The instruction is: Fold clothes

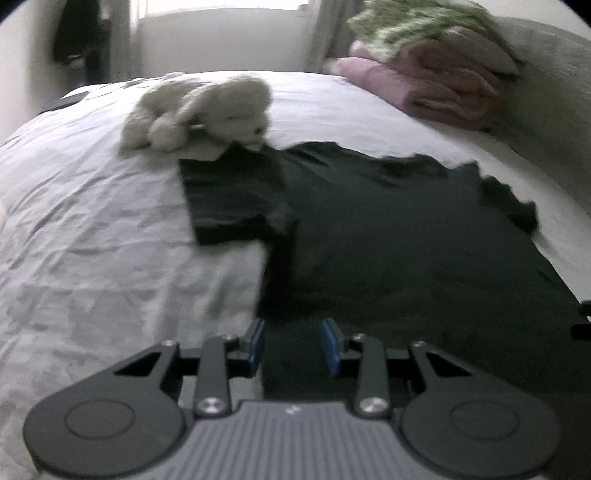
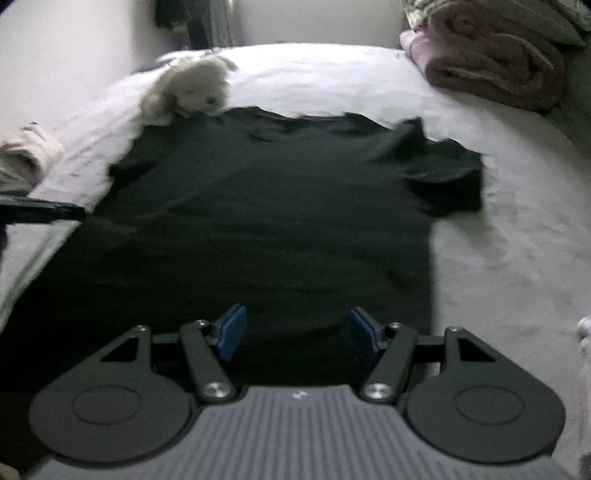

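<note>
A black T-shirt (image 2: 266, 206) lies flat on a white bed (image 2: 509, 229), collar toward 12 o'clock and hem toward 6 o'clock. Both views are blurred, and the dark cloth swallows its own folds and seams. In the right wrist view the hem is hidden behind the gripper body, and the shirt's 9 o'clock edge runs out of frame. In the left wrist view the shirt (image 1: 388, 240) is cut off at 3 o'clock.

The left view shows one sleeve lying flat at 10 o'clock; the right view shows the other sleeve at 2 o'clock. A plush toy (image 1: 199, 110) sits at 11 o'clock, touching the shirt's shoulder; the same plush toy (image 2: 188, 92) shows in the right view. Pink blankets (image 1: 436, 77) are stacked at 1 o'clock under a green patterned cloth (image 1: 417, 26). Only the right view catches a beige bundle (image 2: 26, 158) at 9 o'clock.

The left gripper (image 1: 292, 343) points along the bed over the shirt's left hem corner, jaws apart, nothing between them. The right gripper (image 2: 297, 334) hovers over the hem, jaws spread wider, also empty.
</note>
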`<state>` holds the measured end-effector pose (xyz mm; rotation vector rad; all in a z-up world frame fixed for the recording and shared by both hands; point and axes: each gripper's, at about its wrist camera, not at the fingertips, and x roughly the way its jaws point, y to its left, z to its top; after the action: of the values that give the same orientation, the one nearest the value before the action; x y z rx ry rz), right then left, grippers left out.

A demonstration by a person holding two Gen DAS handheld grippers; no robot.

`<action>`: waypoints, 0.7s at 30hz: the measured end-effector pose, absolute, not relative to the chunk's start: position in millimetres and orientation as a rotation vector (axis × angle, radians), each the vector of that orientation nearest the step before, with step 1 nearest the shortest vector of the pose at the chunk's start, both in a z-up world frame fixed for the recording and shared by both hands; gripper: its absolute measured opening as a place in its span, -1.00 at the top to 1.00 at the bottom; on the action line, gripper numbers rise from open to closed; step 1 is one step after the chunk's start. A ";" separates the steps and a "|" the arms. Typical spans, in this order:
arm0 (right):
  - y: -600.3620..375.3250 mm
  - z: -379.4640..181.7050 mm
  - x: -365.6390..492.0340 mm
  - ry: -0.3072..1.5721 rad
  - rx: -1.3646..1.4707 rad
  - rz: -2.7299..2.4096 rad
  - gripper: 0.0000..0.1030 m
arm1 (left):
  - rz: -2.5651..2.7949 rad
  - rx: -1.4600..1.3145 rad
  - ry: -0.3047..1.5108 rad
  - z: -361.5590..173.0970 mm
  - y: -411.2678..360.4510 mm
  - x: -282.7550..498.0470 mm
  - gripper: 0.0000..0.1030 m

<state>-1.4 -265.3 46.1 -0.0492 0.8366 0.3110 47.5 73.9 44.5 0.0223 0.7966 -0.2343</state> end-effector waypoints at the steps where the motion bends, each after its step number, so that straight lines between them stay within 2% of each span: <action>1: -250.5 45.8 -8.3 0.828 -0.045 0.324 -0.26 | -0.235 0.049 0.803 40.3 72.7 46.8 0.33; 8: -181.6 23.0 -50.3 0.851 -0.069 0.390 -0.26 | -0.197 0.109 0.842 23.6 92.2 46.8 0.30; 13: -204.6 10.2 -88.0 0.845 0.005 0.344 -0.26 | -0.200 0.092 0.845 24.3 102.5 42.3 0.30; 21: -230.6 9.6 -135.7 0.886 -0.047 0.267 -0.26 | -0.165 0.151 0.856 24.5 106.9 37.0 0.30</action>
<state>-135.7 -230.6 9.6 -0.0473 0.8858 0.2670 37.0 106.9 24.5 0.1508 0.8560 -0.1647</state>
